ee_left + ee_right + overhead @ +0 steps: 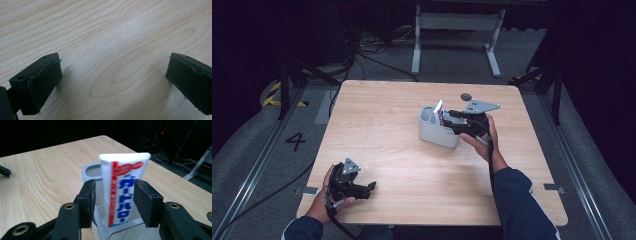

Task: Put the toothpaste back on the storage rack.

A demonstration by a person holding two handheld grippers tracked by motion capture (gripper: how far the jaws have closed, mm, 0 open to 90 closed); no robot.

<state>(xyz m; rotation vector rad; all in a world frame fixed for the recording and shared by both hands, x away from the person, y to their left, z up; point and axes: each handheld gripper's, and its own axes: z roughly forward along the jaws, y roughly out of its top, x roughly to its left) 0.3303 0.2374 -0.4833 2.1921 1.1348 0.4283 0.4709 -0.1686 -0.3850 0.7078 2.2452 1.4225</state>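
Right gripper (113, 202) sits at the grey holder (438, 132), far right of centre on the pale wood table (392, 125), black curtains around. Its 2 jaws flank the upright toothpaste tube (123, 192), parted, not pinching. Left gripper (113, 75) gapes empty, near left.

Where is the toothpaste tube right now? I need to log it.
The toothpaste tube stands upright in the grey holder, right of the table's centre in the high view, between the right gripper's parted jaws.
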